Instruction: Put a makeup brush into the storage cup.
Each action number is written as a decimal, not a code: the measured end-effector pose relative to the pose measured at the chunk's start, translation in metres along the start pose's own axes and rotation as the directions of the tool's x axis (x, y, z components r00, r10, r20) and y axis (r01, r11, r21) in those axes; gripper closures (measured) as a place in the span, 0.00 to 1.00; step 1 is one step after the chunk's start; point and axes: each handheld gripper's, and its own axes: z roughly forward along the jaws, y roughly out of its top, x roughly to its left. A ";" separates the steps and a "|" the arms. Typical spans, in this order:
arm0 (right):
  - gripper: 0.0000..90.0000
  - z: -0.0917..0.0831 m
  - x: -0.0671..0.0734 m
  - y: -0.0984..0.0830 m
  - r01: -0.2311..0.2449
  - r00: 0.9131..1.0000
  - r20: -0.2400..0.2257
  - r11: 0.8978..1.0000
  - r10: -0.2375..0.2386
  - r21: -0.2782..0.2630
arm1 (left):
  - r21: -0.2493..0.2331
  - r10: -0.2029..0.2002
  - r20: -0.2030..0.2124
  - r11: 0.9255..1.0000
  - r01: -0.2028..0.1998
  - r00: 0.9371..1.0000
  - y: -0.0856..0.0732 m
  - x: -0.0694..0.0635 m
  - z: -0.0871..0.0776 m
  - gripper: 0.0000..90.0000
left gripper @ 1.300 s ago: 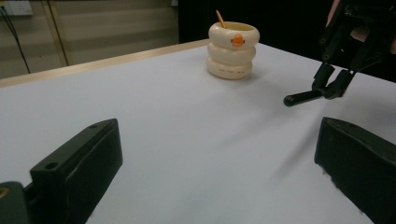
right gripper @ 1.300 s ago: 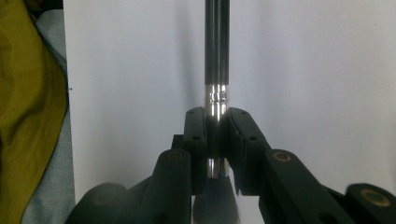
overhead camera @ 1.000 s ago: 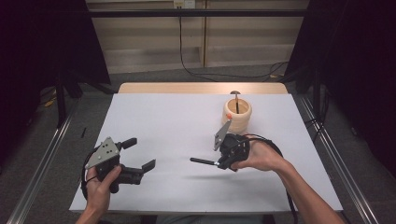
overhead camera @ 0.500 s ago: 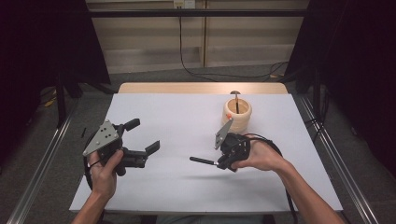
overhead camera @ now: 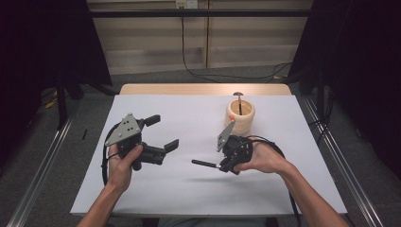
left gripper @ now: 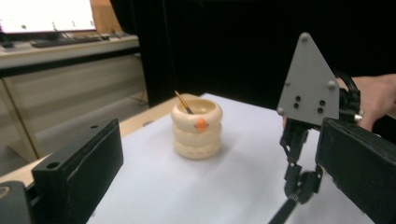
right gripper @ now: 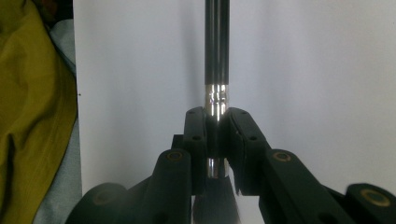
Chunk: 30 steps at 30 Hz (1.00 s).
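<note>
Right now, at the bench: we see a white bench (overhead camera: 156,198) sheet with two hand-held grippers over its near half.
Right hand-held gripper (overhead camera: 218,166): lower centre of the high view, jaws pinched tight on a brush (overhead camera: 204,163); the person's right hand (overhead camera: 262,158) wraps the body.
Brush: we see its dark handle sticking out toward the left of the high view, level above the white surface. In the right gripper view the handle (right gripper: 217,46) runs straight up the middle of the frame, and the shiny metal ferrule sits right between the two black jaws.
Left hand-held gripper (overhead camera: 163,132): left of centre in the high view, jaws spread wide with nothing between them; the left hand (overhead camera: 122,163) grips it from below. In the left gripper view its two black jaws stand at the lower left and lower right, well apart.
Holder: a cream ringed holder (overhead camera: 240,115) stands upright in the upper right part of the bench, just beyond the right hand-held gripper; we spot an orange dot on its side in the left gripper view (left gripper: 196,130).
Second brush: a thin one (overhead camera: 239,101) leans inside the holder.
Gap: the two hand-held grippers are apart, the held brush pointing toward the left one.
</note>
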 end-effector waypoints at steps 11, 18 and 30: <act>0.86 0.005 0.001 0.003 0.007 1.000 -0.008 1.000 -0.006 0.012 | 0.129 0.031 0.120 0.991 -0.046 0.992 -0.002 -0.006 0.022 0.03; 0.86 0.004 0.003 0.006 0.011 1.000 -0.008 1.000 -0.011 0.016 | 0.251 0.048 0.166 0.964 -0.089 0.985 -0.007 -0.010 0.037 0.03; 0.86 0.002 0.000 0.013 0.060 0.998 -0.011 0.997 -0.059 0.043 | 0.422 0.066 0.242 0.891 -0.167 0.968 -0.006 -0.013 0.070 0.03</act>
